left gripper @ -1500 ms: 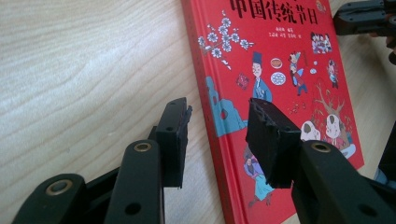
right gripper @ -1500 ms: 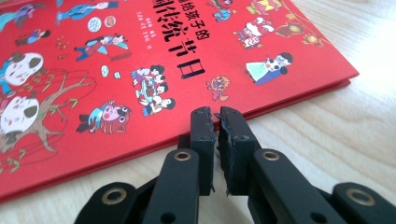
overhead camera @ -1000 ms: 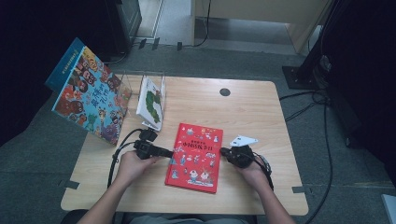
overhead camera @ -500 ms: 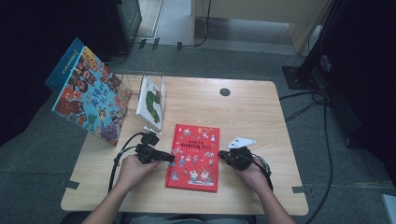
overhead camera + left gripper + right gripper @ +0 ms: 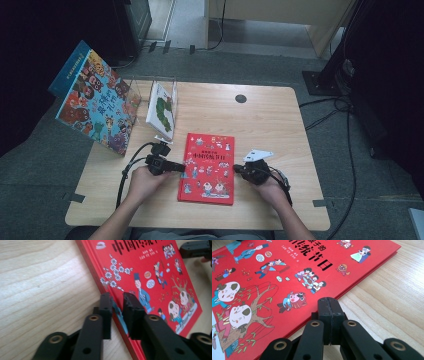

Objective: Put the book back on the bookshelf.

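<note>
A red picture book (image 5: 207, 170) lies flat on the wooden table (image 5: 265, 125) between my hands. My left gripper (image 5: 183, 167) is at the book's left edge. In the left gripper view its jaws have just been closing and my left gripper (image 5: 117, 302) now pinches the edge of the red book (image 5: 155, 270), with a blue strip showing between the pads. My right gripper (image 5: 235, 169) sits at the book's right edge. In the right gripper view my right gripper (image 5: 329, 305) is shut with nothing in it, its tip against the side of the red book (image 5: 274, 277).
A large colourful book (image 5: 95, 107) leans at the table's left edge. Beside it a white book (image 5: 162, 107) stands in a clear holder. A dark round hole (image 5: 240, 98) is in the far tabletop. Bare wood lies beyond the red book.
The left gripper's jaws have narrowed onto the red book's left edge. Both hands have stayed almost where they were.
</note>
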{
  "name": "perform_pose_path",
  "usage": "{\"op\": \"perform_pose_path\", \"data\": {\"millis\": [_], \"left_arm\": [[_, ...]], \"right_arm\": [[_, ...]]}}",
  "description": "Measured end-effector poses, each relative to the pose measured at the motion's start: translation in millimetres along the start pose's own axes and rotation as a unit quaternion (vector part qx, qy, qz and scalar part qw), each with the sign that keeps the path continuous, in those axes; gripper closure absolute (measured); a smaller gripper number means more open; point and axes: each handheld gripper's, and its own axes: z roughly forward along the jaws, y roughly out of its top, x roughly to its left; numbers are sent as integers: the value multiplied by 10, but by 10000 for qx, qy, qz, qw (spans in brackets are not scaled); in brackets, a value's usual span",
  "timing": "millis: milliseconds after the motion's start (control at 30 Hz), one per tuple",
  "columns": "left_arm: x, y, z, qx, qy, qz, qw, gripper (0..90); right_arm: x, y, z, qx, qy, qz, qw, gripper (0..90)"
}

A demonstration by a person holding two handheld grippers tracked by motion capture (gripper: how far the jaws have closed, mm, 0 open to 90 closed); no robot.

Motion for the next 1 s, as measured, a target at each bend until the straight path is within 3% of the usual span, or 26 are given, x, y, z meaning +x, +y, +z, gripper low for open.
{"op": "perform_pose_path", "data": {"millis": [267, 700, 1000], "left_arm": [[14, 40, 21, -171, -55, -86, 9998, 864], [0, 121, 61, -298, 32, -10, 9995, 900], [28, 144, 73, -335, -78, 5, 9994, 900]], "right_arm": [[-43, 23, 28, -54, -133, 64, 9999, 900], [-141, 55, 64, -138, -277, 191, 9993, 900], [-153, 58, 60, -150, -380, 144, 9991, 900]]}}
